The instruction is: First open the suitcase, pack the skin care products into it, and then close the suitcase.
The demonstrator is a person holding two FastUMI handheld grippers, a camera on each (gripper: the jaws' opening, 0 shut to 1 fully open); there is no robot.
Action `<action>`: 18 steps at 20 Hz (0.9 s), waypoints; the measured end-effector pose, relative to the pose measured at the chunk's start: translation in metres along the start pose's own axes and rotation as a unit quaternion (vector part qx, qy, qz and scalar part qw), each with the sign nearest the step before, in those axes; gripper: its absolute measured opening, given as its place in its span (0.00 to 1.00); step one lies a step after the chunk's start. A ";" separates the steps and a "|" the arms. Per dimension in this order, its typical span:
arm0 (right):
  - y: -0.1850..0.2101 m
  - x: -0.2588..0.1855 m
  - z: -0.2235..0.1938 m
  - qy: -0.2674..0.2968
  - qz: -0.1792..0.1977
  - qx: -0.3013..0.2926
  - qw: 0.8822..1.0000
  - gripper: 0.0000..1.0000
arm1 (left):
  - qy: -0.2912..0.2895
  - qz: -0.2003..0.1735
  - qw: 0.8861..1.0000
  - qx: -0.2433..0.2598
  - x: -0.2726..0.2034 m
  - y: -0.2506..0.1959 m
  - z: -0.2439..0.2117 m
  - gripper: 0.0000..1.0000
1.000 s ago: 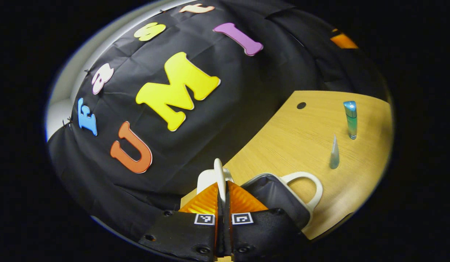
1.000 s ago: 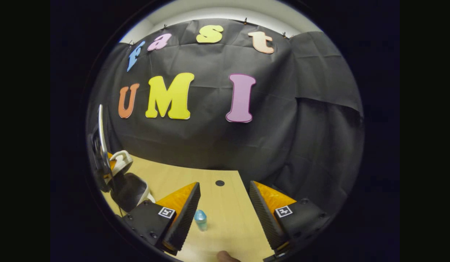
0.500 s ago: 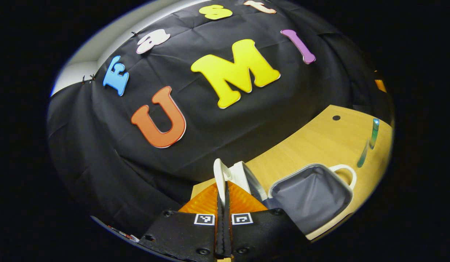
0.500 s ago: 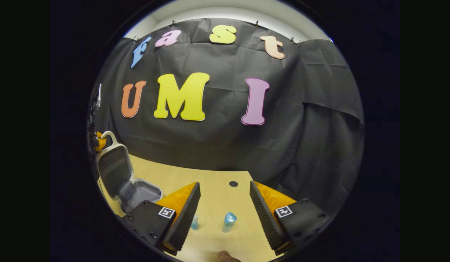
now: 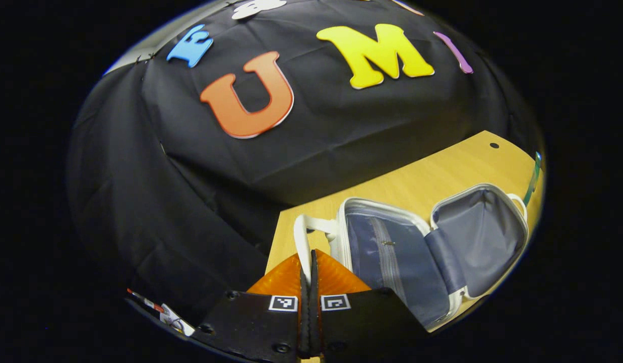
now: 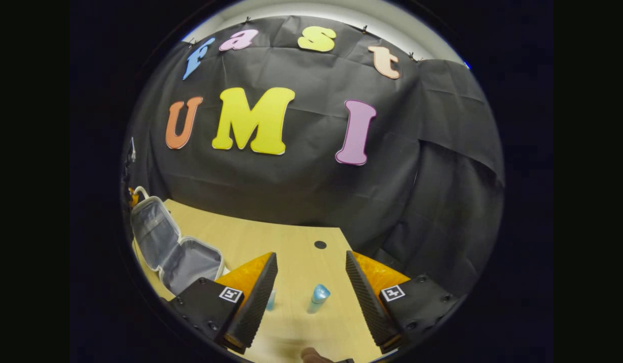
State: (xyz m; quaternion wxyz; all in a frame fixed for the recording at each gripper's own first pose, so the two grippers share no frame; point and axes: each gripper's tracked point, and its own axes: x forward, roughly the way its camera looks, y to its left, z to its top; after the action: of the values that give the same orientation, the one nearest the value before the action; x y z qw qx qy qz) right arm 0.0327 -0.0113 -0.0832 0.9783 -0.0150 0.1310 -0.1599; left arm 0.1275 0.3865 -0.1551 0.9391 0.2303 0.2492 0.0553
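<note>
The small white suitcase [image 5: 392,247] lies open on the wooden table [image 5: 432,171], its two grey-lined halves spread apart. My left gripper [image 5: 309,257] is shut on the white handle [image 5: 302,234] of the nearer half. In the right gripper view the open suitcase [image 6: 175,249] sits at the far left. My right gripper [image 6: 310,259] hangs open above the table [image 6: 291,242]. A blue-capped tube [image 6: 316,297] stands between its fingers, untouched. A second small tube [image 6: 271,300] is partly hidden behind the left finger. A green tube [image 5: 533,174] shows at the right edge of the left gripper view.
The black cloth wall closes the table's far side. A round hole [image 6: 320,244] sits in the tabletop near the back edge. Bare wood lies between the suitcase and the tubes. A fingertip [image 6: 311,354] shows at the bottom edge.
My left gripper has swung the held suitcase half outward and down, so the case went from partly raised to lying wide open. The right gripper has shifted only a little.
</note>
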 end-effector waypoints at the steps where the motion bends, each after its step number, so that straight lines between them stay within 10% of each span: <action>1: 0.000 0.000 -0.002 0.004 -0.002 -0.004 1.000 0.80 | 0.020 -0.005 1.000 -0.013 0.012 -0.002 -0.017 0.03; 14: -0.025 -0.007 -0.013 0.033 -0.045 -0.029 0.998 0.81 | 0.137 -0.066 0.966 -0.207 0.066 -0.027 -0.139 0.05; 18: -0.028 -0.005 -0.017 0.035 -0.039 -0.025 0.998 0.81 | 0.143 -0.036 0.959 -0.243 0.062 -0.016 -0.148 0.39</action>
State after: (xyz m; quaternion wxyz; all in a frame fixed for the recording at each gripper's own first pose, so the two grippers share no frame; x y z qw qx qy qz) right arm 0.0150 -0.0358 -0.0963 0.9655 -0.0391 0.1682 -0.1948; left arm 0.1078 0.4462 -0.3039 0.9226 -0.0245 0.3681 0.1125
